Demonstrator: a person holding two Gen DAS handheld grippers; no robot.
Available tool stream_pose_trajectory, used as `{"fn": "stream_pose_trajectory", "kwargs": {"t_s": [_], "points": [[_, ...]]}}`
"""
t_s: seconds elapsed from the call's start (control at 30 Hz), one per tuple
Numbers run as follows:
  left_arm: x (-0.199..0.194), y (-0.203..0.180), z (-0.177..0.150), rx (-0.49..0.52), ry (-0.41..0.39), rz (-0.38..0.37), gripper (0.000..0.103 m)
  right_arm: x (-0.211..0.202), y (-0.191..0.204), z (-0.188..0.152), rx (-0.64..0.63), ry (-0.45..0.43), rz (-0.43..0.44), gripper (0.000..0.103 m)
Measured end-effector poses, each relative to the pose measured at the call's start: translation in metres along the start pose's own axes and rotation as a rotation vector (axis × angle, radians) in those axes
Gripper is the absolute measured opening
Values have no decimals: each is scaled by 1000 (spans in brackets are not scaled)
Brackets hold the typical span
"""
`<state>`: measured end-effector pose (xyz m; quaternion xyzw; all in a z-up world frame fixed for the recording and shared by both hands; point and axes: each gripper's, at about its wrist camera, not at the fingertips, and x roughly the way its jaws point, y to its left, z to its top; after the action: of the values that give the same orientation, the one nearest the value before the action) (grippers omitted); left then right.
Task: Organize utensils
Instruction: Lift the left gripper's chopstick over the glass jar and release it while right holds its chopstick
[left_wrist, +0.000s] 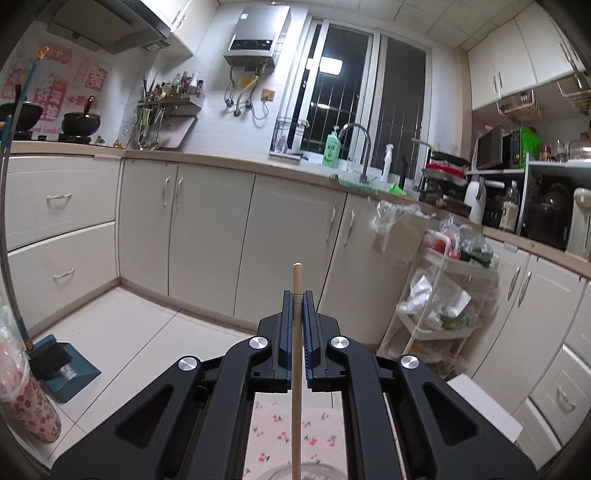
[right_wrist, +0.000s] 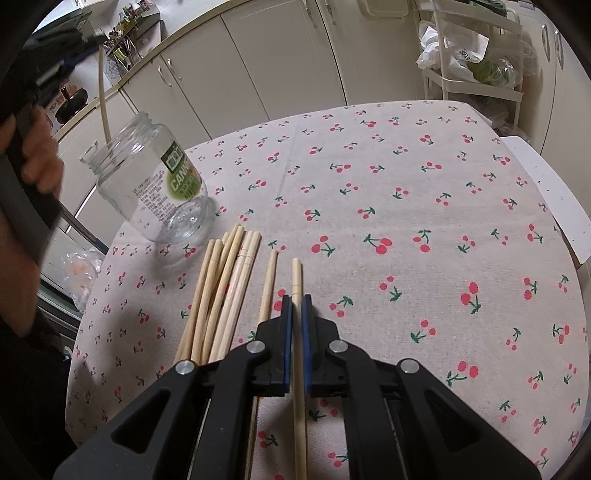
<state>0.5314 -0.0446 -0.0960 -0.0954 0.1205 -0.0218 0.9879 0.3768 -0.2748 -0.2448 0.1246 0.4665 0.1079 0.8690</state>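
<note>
My left gripper (left_wrist: 297, 295) is shut on a wooden chopstick (left_wrist: 296, 354) and holds it upright. In the right wrist view that chopstick (right_wrist: 103, 110) hangs from the left gripper (right_wrist: 86, 40) with its lower end in the mouth of a clear glass jar (right_wrist: 155, 188) with a green label, standing on the cherry-print tablecloth (right_wrist: 406, 192). My right gripper (right_wrist: 296, 301) is shut on another chopstick (right_wrist: 297, 332), low over the cloth. A bundle of several chopsticks (right_wrist: 221, 291) lies left of it, and one single chopstick (right_wrist: 267, 288) lies between.
The table's far and right edges (right_wrist: 546, 192) border kitchen cabinets (left_wrist: 207, 236). A white trolley (left_wrist: 439, 295) with bags stands by the table's far right corner. A dustpan and broom (left_wrist: 62, 365) sit on the floor to the left. The jar's rim (left_wrist: 303, 470) shows below the left gripper.
</note>
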Motion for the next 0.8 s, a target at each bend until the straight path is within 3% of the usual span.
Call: {"fn": "stream_pose_trajectory", "kwargs": {"t_s": [0.4, 0.7, 0.8], "points": [[-16, 3, -53, 101, 99, -3, 5, -2, -3, 3, 23, -8, 20, 6], [-42, 6, -62, 184, 171, -10, 6, -18, 3, 8, 32, -61, 40, 6], [-50, 7, -62, 195, 204, -23, 11, -28, 7, 11, 50, -96, 62, 6]]}}
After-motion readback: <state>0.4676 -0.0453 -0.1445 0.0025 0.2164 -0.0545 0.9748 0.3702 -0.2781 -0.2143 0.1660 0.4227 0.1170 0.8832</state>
